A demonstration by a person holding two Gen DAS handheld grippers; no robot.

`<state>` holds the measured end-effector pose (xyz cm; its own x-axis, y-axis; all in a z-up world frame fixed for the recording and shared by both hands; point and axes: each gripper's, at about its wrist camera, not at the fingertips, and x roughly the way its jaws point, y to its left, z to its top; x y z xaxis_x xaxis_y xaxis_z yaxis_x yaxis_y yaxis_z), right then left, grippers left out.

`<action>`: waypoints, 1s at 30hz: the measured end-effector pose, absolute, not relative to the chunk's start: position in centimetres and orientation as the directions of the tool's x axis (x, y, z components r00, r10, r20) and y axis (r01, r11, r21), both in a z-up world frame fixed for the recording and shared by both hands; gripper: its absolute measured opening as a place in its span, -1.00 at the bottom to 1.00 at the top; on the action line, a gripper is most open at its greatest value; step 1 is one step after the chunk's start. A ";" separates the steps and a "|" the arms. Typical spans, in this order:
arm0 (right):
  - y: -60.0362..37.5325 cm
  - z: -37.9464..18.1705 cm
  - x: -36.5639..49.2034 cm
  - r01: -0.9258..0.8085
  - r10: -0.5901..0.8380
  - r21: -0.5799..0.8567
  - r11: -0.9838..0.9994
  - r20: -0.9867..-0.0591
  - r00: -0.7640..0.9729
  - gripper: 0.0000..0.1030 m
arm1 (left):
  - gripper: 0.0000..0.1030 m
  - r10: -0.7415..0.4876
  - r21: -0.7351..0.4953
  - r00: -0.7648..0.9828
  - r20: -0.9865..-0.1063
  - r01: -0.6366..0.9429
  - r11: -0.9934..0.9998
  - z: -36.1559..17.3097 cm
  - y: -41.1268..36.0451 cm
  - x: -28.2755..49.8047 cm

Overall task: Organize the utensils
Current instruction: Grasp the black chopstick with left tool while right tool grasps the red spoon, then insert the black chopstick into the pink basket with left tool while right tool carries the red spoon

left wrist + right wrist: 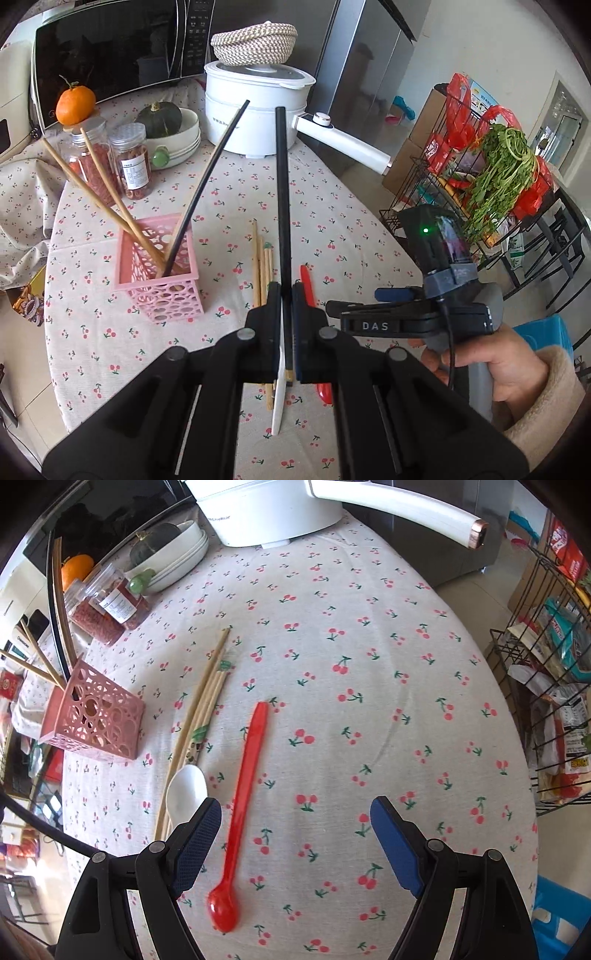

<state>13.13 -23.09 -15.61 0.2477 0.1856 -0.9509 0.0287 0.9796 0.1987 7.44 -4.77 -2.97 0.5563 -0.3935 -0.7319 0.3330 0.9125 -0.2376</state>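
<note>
Cherry-print tablecloth (369, 627), microwave (110, 48), wire rack (461, 177).

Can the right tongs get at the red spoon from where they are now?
Probably yes. The right tongs stand open above the tablecloth, the red spoon lies flat just inside the left pad, and nothing covers it. The white spoon lies close beside it.

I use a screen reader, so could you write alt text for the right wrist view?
The open right gripper hovers above a red spoon lying on a cherry-print tablecloth. Left of it lie a white spoon and wooden chopsticks, beside a pink basket holding more chopsticks.
</note>
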 end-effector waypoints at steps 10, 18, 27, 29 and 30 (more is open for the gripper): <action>-19.2 -17.8 15.3 -0.012 0.045 0.043 0.999 -0.965 0.260 0.04 | -0.88 -0.377 -0.224 0.589 -0.715 0.318 0.921 -2.1 -1.8 5.9; -18.8 -17.8 15.2 -0.068 0.059 0.043 0.997 -0.963 0.261 -0.79 | -0.88 -0.358 -0.217 0.598 -0.717 0.296 0.930 -2.2 -1.4 5.7; -21.3 -14.4 14.4 -0.019 0.129 0.130 0.991 -0.931 0.343 -0.80 | -0.88 -0.352 -0.220 0.605 -0.714 0.283 0.934 -2.0 -1.4 5.7; -21.9 -13.2 14.1 -0.011 0.153 0.161 0.987 -0.915 0.373 -0.80 | -0.88 -0.355 -0.224 0.609 -0.709 0.284 0.933 -1.8 -1.4 5.6; -22.1 -12.4 13.9 -0.012 0.165 0.174 0.985 -0.905 0.392 -0.80 | -0.88 -0.356 -0.224 0.612 -0.706 0.284 0.932 -1.7 -1.4 5.6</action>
